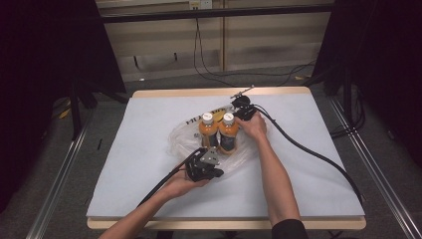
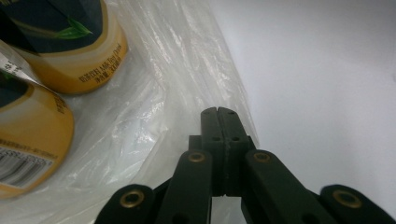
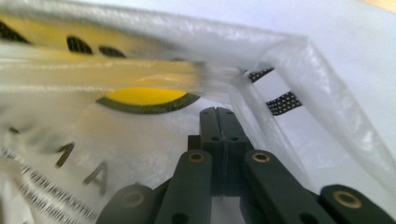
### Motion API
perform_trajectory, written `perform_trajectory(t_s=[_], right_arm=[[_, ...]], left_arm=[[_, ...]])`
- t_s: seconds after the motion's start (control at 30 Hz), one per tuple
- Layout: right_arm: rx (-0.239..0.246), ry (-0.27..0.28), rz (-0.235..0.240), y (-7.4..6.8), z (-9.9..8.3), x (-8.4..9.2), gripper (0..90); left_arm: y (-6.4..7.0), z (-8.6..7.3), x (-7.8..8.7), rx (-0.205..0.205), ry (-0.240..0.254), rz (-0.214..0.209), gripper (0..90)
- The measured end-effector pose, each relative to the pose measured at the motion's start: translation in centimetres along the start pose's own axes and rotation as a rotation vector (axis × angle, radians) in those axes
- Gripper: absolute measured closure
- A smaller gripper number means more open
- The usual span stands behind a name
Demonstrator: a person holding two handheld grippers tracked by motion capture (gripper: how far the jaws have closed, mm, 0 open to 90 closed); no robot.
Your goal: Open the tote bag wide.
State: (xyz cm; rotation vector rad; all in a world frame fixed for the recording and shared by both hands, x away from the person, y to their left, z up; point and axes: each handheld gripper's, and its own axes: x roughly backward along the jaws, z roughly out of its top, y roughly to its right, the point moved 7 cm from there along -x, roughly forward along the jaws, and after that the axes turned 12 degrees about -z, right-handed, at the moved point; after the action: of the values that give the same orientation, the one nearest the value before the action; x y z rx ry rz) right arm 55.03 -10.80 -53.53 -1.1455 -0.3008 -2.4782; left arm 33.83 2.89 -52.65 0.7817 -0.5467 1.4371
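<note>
Two orange drink bottles with white caps (image 1: pixel 208 130) (image 1: pixel 229 132) stand side by side on a crumpled clear plastic bag (image 1: pixel 181 137) in the middle of the table. My left gripper (image 1: pixel 206 162) is at the bag's near edge. In the left gripper view its jaws (image 2: pixel 218 112) are shut, lying over the bag's film (image 2: pixel 154 102) with both bottles (image 2: pixel 74 42) at the left. My right gripper (image 1: pixel 241 108) is behind the bottles at the bag's far side. Its jaws (image 3: pixel 218 111) are shut against the printed film (image 3: pixel 140 135), which rises and folds over them. I see no film pinched in either.
The table (image 1: pixel 308 164) has a pale sheet on top and a wooden rim. A black cable (image 1: pixel 308 149) trails from the right gripper across the right side of the table. Dark curtains and metal rails flank it; loose cables lie on the floor behind.
</note>
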Motion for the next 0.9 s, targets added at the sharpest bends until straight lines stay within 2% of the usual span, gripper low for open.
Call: perform_trajectory(t_s=[0.1, 0.13, 0.17, 0.2, 0.23, 0.3, 0.37, 0.43, 0.5, 0.53, 0.57, 0.63, 0.67, 0.7, 0.8, 0.83, 0.87, 0.9], right_arm=[[-0.009, 0.004, -0.007, 0.4, 0.3, -0.3, 90.0], [-0.011, 0.004, -0.015, 0.5, 0.3, -0.3, 90.0], [-0.021, -0.016, -0.029, 0.5, 0.3, -0.3, 90.0], [-0.020, -0.014, -0.040, 0.6, 0.4, -0.4, 90.0], [-0.020, -0.019, -0.066, 0.8, 0.5, -0.4, 90.0], [-0.032, -0.026, -0.076, 1.1, 0.7, -0.5, 90.0], [-0.040, -0.030, -0.094, 1.3, 0.8, -0.6, 90.0], [-0.042, -0.030, -0.086, 1.3, 0.8, -0.6, 90.0], [-0.015, -0.029, -0.060, 1.0, 0.7, -0.4, 90.0], [-0.003, -0.031, -0.047, 0.7, 0.6, -0.3, 90.0], [0.014, -0.031, -0.023, 0.4, 0.6, -0.1, 90.0], [0.017, -0.017, -0.007, 0.1, 0.5, 0.4, 90.0], [0.020, 0.009, 0.029, -0.3, 0.7, 1.0, 90.0], [0.020, 0.009, 0.029, -0.3, 0.7, 1.0, 90.0], [0.032, 0.035, 0.070, -0.8, 1.0, 2.3, 90.0], [0.043, 0.047, 0.067, -1.0, 1.1, 2.7, 90.0], [0.048, 0.054, 0.078, -1.2, 1.1, 3.4, 84.9], [0.056, 0.057, 0.079, -1.3, 1.0, 3.9, 83.7]], left_arm=[[0.3, -0.2, 0.1, 0.005, 0.007, -0.014, 90.0], [0.3, -0.3, 0.2, 0.003, 0.019, -0.016, 90.0], [0.3, -0.4, 0.3, 0.002, 0.016, -0.022, 90.0], [0.3, -0.5, 0.3, 0.001, 0.011, -0.040, 90.0], [0.3, -0.4, 0.2, -0.001, 0.015, -0.024, 90.0], [0.3, -0.4, 0.3, 0.000, 0.003, -0.030, 90.0], [0.2, -0.5, 0.3, 0.014, 0.015, -0.040, 90.0], [0.1, -0.5, 0.3, 0.019, 0.027, -0.059, 90.0], [0.0, -0.5, 0.4, 0.021, 0.010, -0.049, 90.0], [-0.2, -0.4, 0.3, 0.020, 0.044, -0.052, 90.0], [-0.3, -0.4, 0.3, 0.034, 0.050, -0.043, 90.0], [-0.6, -0.3, 0.3, 0.048, 0.068, -0.057, 90.0], [-0.6, -0.3, 0.3, 0.057, 0.082, -0.052, 90.0], [-0.7, -0.3, 0.4, 0.061, 0.078, -0.062, 90.0], [-0.9, 0.0, 0.9, 0.081, 0.128, -0.048, 88.5], [-0.9, 0.1, 1.3, 0.086, 0.145, -0.044, 85.4], [-0.9, 0.3, 1.5, 0.096, 0.178, -0.045, 84.3], [-0.8, 0.4, 1.7, 0.094, 0.197, -0.046, 83.0]])
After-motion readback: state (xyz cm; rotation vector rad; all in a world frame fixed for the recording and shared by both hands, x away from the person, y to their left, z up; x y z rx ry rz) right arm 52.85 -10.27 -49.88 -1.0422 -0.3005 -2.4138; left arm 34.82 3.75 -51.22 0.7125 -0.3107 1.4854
